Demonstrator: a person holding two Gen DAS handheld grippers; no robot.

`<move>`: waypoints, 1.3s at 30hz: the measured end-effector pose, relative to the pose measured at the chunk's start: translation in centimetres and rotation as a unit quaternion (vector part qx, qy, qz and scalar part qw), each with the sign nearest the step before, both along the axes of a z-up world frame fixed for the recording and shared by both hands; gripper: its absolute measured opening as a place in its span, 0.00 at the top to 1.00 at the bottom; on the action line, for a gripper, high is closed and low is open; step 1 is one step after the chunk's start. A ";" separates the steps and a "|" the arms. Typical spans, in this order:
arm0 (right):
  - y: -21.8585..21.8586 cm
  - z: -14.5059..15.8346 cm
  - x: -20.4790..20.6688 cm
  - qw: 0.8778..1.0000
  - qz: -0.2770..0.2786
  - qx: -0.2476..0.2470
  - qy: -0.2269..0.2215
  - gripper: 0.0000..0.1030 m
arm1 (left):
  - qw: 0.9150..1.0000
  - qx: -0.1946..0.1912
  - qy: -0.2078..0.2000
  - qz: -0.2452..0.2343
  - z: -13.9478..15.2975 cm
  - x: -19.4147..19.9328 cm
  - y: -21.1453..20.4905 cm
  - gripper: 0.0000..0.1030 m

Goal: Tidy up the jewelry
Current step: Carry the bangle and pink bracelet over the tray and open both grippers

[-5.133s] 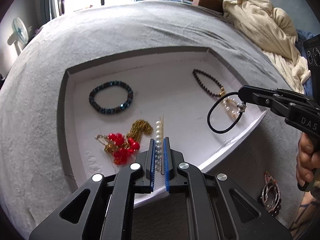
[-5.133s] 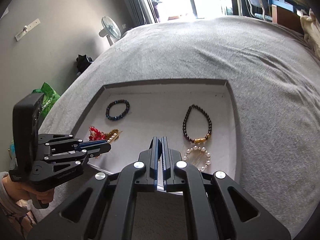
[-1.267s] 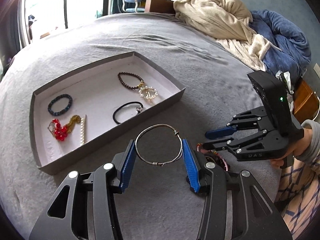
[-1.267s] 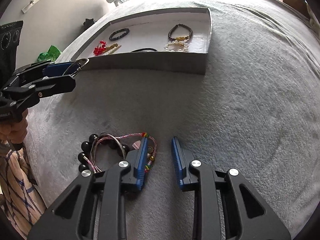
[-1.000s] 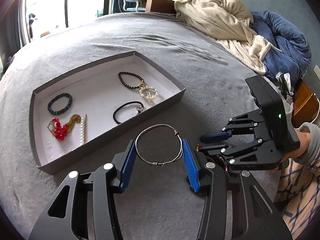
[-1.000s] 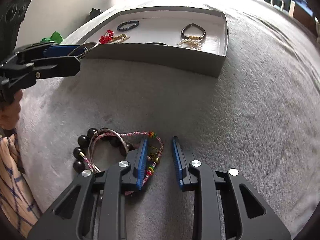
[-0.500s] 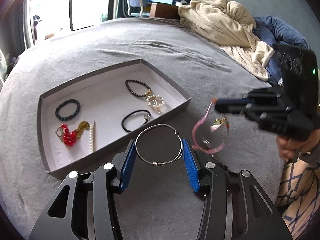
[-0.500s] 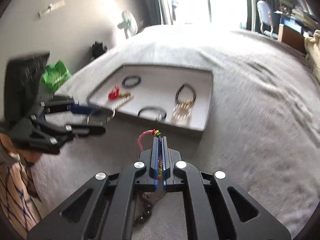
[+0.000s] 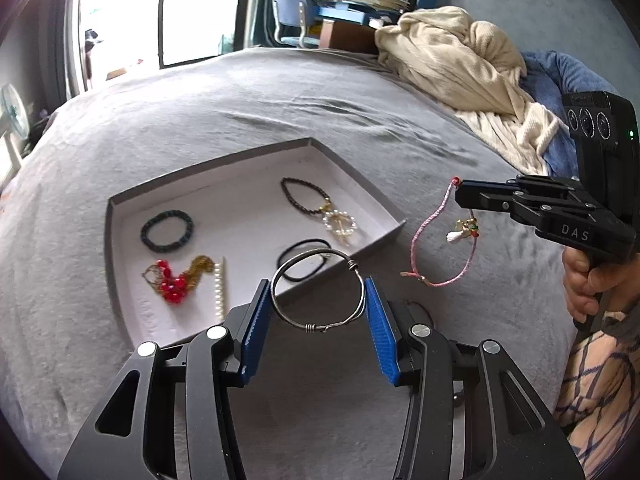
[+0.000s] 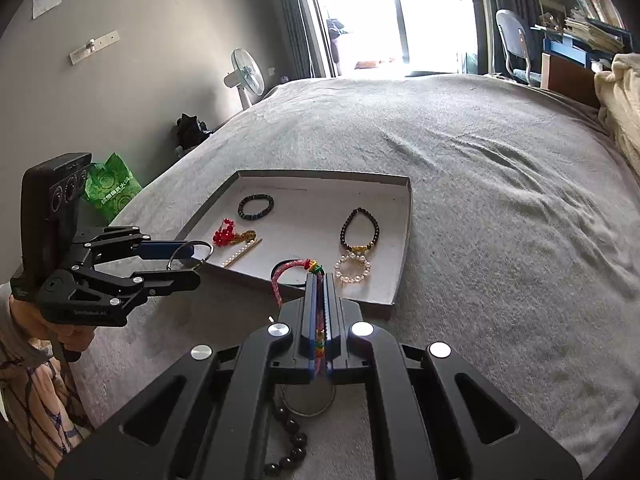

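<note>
Plainly, the left gripper clamps a stiff wire bangle across its width, low centre. Right gripper is pinched tight on a limp pink cord, probably light, dangling right of the tray.

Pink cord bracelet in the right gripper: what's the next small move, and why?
Probably carry it forward over the tray before opening. The right gripper is shut on the pink cord bracelet, which dangles above the grey bedcover, outside the tray's near rim. The left gripper holds the wire bangle close by, so keep clear of it.
</note>
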State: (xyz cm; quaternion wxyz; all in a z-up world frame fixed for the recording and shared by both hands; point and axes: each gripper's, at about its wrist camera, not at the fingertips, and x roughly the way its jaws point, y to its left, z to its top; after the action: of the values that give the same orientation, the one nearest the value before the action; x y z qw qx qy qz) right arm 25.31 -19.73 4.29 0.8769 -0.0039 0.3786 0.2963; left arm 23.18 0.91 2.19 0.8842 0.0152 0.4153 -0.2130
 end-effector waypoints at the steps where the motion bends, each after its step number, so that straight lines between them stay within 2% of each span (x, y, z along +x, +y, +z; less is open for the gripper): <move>1: 0.1 0.0 0.1 1.000 0.000 0.000 0.000 0.97 | 1.000 0.000 0.000 0.002 0.0 0.0 0.2 0.53; 19: 2.7 0.5 4.6 1.000 -0.023 0.017 0.005 0.97 | 0.998 0.002 0.000 0.063 -0.3 3.4 3.7 0.53; 30: 3.4 -1.6 8.2 0.998 -0.051 0.026 0.033 0.97 | 0.996 0.008 0.022 0.092 -2.7 7.6 4.1 0.53; 39: 4.2 -3.9 10.1 0.996 -0.068 0.023 0.060 0.97 | 0.996 0.023 0.032 0.078 -4.3 9.2 2.2 0.53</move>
State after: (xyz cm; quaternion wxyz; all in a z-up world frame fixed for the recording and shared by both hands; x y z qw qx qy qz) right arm 35.36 -15.50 0.36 0.8704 0.0601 0.4233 0.2439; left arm 32.40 3.10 -2.14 0.8839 -0.0038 0.4480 -0.1342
